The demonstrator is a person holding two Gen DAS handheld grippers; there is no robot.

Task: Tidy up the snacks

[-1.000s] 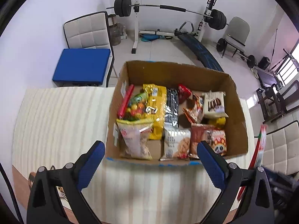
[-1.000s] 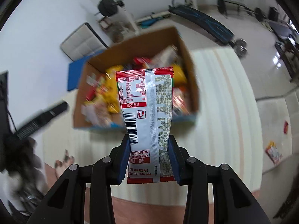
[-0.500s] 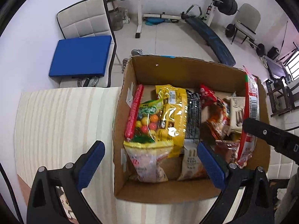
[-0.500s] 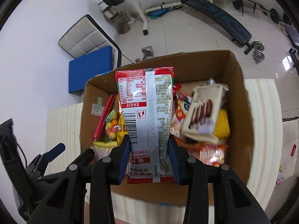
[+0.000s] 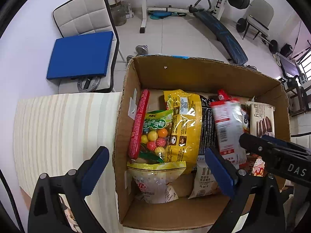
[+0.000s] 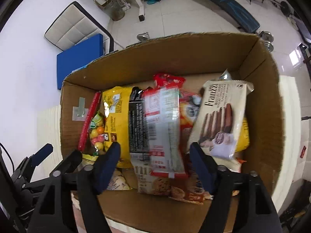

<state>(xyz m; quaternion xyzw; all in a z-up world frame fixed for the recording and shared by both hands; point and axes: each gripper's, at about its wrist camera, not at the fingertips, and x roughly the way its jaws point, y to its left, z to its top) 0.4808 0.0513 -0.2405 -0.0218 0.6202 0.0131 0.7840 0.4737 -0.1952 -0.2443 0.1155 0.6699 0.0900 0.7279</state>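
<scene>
Dropping a red and silver snack packet into the cardboard box
Right gripper hangs spread wide, the packet lying loose among the snacks in the box's middle, beside the yellow bag; left gripper gapes empty above the near edge. Next, I judge, the right one should lift clear and fetch another snack

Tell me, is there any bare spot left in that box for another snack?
Yes: bare floor along the cardboard box's near wall, below the clear pouch and cookie bag, and a strip by the far wall. The middle is crowded, from the red stick to the Franzzi pack.
</scene>
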